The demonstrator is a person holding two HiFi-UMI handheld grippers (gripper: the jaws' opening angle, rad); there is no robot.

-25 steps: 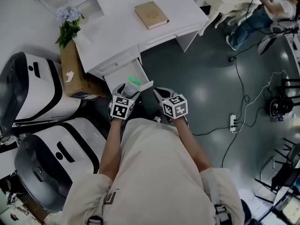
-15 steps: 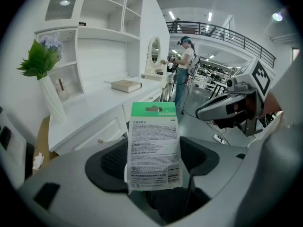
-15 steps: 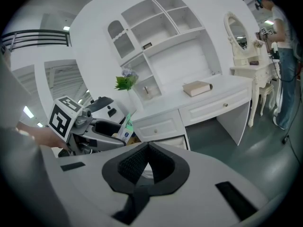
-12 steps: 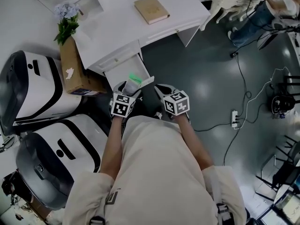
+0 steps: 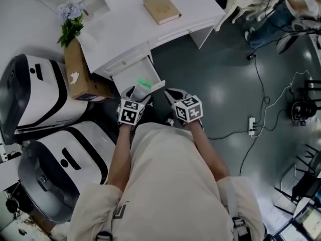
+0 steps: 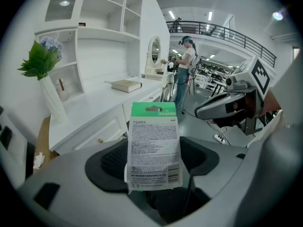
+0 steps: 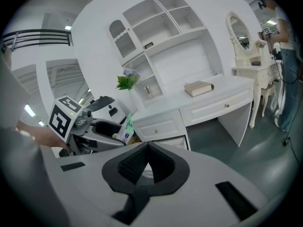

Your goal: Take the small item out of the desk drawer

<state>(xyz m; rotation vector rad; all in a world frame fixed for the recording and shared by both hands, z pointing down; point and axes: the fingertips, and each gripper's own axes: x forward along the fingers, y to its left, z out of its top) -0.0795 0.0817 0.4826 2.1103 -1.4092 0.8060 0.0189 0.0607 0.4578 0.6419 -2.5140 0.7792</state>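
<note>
White tabletop (image 5: 120,19) with its white drawer (image 5: 134,77) open lies beyond my left fingers (image 6: 110,162), which pinch the flat green-topped card packet (image 6: 154,145) by its lower end: light, bendy, I judge. My right fingers (image 7: 130,167) are together, empty.

Cream short-sleeved top (image 5: 160,185) fills the near view, loose sleeves wide at the cuff, with a small dark mark at its left side. Left claw (image 5: 136,92) and right claw (image 5: 171,95) have smooth pale grey shells, each topped by a white cube printed with black square markers. The pads (image 7: 131,164) are black and ribbed.
</note>
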